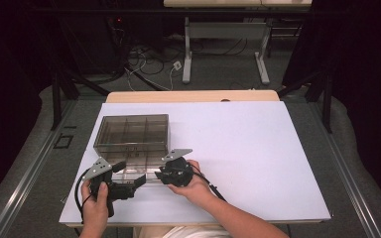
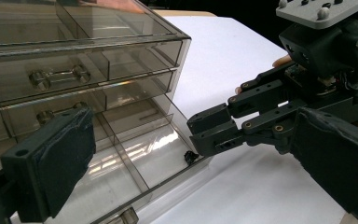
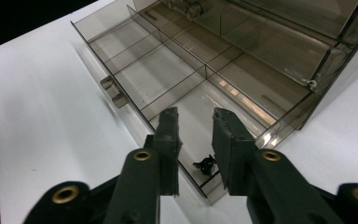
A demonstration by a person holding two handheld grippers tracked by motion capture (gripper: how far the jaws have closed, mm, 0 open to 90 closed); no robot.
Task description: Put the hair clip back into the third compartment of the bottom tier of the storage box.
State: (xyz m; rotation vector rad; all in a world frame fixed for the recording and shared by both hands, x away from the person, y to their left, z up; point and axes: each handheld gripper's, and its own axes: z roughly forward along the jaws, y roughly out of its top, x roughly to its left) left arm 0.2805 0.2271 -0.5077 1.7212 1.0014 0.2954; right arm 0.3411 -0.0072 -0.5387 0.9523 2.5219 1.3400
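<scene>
Lying in the near corner compartment of the pulled-out drawer (image 3: 168, 79), a small black part (image 3: 206, 164) is seen at lower centre of the right gripper view, too small for its long axis to be told. It sits just below the tips of the right gripper (image 3: 195, 122), whose jaws stand slightly apart, touching nothing. From the high view, the left gripper (image 1: 130, 172) is shown with jaws wide apart at the drawer's front, lower left of the frame.

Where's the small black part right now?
The small black part lies in the corner compartment of the pulled-out bottom drawer of the smoky clear plastic cabinet, directly beneath the right gripper, whose jaws stand apart.
</scene>
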